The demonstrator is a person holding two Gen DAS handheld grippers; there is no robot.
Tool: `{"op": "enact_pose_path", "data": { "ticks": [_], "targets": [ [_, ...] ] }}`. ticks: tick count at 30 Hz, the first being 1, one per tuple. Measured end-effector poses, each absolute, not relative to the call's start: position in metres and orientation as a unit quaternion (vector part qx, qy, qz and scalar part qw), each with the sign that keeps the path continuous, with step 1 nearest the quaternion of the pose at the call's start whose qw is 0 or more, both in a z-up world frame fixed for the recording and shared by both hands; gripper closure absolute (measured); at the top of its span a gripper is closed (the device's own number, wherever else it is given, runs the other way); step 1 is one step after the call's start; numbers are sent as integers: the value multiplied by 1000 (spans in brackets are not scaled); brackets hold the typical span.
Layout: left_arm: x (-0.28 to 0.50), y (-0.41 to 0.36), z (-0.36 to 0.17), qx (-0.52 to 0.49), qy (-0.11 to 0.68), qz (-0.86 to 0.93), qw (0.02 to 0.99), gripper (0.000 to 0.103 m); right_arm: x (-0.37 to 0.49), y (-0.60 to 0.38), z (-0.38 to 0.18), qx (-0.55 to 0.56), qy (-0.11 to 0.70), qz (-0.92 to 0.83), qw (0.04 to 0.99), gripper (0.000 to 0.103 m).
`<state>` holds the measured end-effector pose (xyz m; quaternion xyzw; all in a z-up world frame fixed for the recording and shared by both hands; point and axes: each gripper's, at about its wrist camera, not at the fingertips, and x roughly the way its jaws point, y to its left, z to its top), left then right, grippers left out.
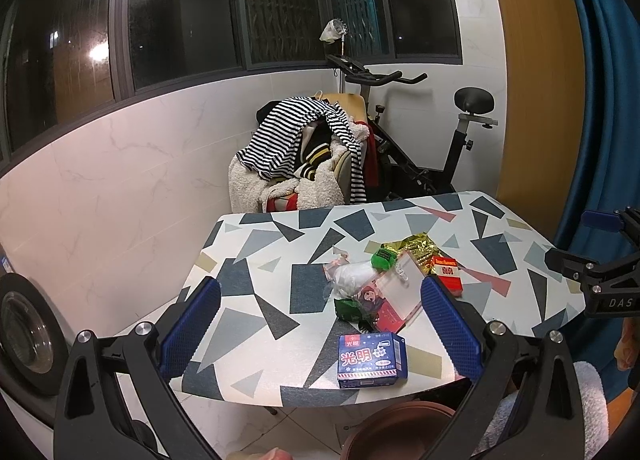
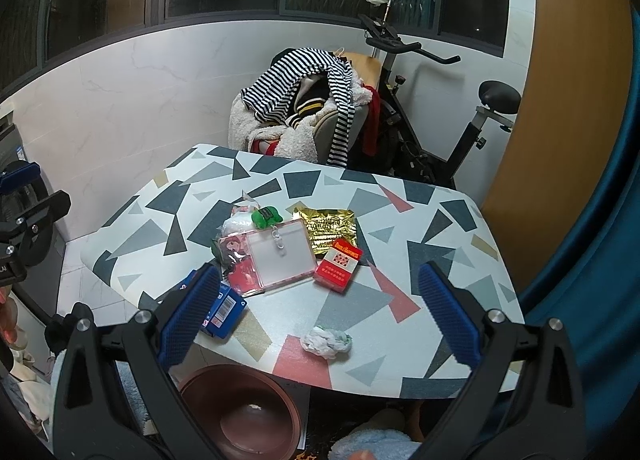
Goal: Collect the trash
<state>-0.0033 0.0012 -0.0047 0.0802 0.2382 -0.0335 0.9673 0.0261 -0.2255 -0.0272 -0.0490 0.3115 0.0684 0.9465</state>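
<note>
Litter lies on a table (image 1: 248,260) (image 2: 440,252) with a geometric pattern. A blue carton (image 1: 371,360) (image 2: 224,310) sits near the front edge. Behind it lie a clear badge holder (image 2: 280,256) (image 1: 400,290), a red box (image 2: 339,263) (image 1: 448,274), a gold foil wrapper (image 2: 328,226) (image 1: 416,246), a green item (image 2: 266,216) (image 1: 383,259) and a white plastic bag (image 1: 352,278). A crumpled white wad (image 2: 326,341) lies close to my right gripper (image 2: 320,312), which is open above the table's front. My left gripper (image 1: 320,324) is open too, with the carton between its fingers' lines. A brown bin (image 2: 240,412) (image 1: 400,432) stands under the table's edge.
A chair heaped with striped and fleecy clothes (image 1: 304,152) (image 2: 304,104) stands behind the table, beside an exercise bike (image 1: 440,132) (image 2: 440,108). A washing machine (image 1: 28,336) is at the left, a blue curtain (image 1: 600,100) at the right. Each gripper shows at the other view's edge.
</note>
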Motion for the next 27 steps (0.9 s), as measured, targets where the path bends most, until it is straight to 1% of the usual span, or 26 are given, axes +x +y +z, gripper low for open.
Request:
{"op": "enact_pose_path", "data": {
  "ticks": [6,11,15,19,20,23,27],
  "targets": [
    [-2,0,-8,58,241,-53,967,5,26,-230,-30,-44,314,72,946,5],
    [6,1,-25,46,271,-55,960,5,28,-244,-48,-16,318,79,945,5],
    [9,5,-47,30,293,-63,953,5,35,-266,-78,12,340,59,939,5],
    [11,8,-68,14,304,-69,950,5,47,-284,-114,22,379,47,924,5],
    [16,22,-79,9,308,-71,949,5,50,-284,-123,21,387,48,920,5],
    [23,29,-97,1,323,-70,944,5,62,-279,-156,-1,417,43,908,5],
    [33,38,-116,-6,353,-69,933,5,81,-268,-189,6,443,56,895,6]
  ]
}}
